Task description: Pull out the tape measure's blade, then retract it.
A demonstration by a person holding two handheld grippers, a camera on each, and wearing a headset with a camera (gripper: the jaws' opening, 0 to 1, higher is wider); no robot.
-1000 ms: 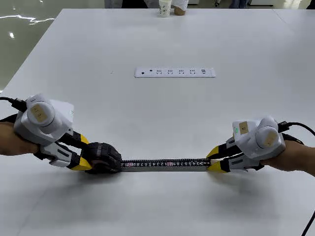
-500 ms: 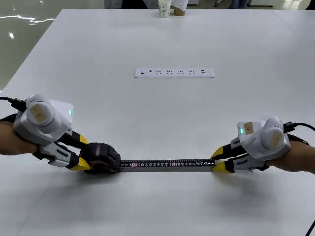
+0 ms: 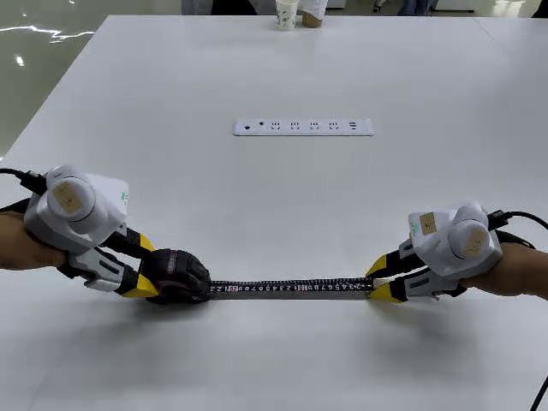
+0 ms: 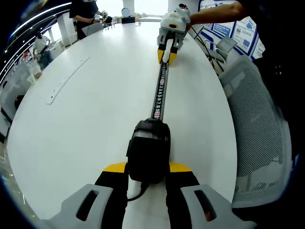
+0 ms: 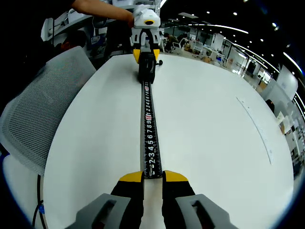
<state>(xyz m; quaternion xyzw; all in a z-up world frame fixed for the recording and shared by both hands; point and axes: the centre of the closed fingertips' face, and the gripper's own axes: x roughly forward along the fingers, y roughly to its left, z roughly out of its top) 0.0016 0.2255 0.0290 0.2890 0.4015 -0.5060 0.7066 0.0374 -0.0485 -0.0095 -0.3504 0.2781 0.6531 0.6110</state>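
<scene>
Tape measure case sits clamped between the left gripper jaws, resting on the white surface. Blade runs flat along the surface to the right gripper, whose jaws are nearly closed, pinching its tip. Power strip lies well apart, beyond the blade; paper cup at far edge. Right gripper view resolves the blade numerals and a mesh chair.

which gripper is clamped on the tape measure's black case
The left gripper: its jaws close around the black case. The right gripper pinches just the tip of the extended blade.
</scene>
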